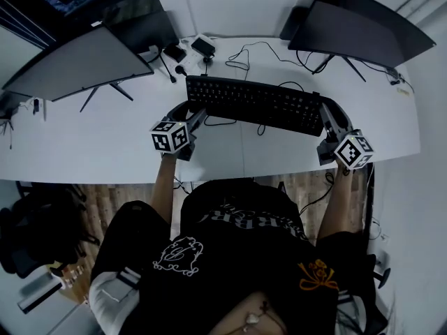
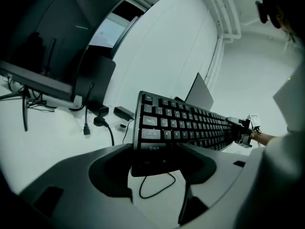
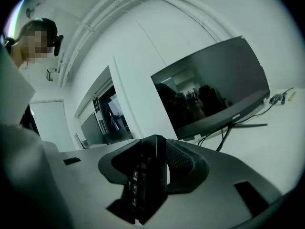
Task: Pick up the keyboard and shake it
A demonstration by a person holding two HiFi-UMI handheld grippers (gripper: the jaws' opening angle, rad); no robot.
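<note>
Worktop (image 1: 84,152), white and wide, fills the middle of the head view, with one dark monitor (image 1: 77,65) at upper left and another (image 1: 363,23) at upper right. Between them, in the centre of the frame, the black keyboard (image 1: 255,103) stretches crosswise, tilted and seemingly raised off the surface, its cable (image 2: 157,187) looping beneath. The left hand-held gripper (image 1: 192,117) clamps the keyboard's left end, jaws set wide on either side of it. The right hand-held gripper (image 1: 325,116) pinches the right end edge-on. Small black adapters (image 1: 202,45) lie at the top centre, near the wall.
</note>
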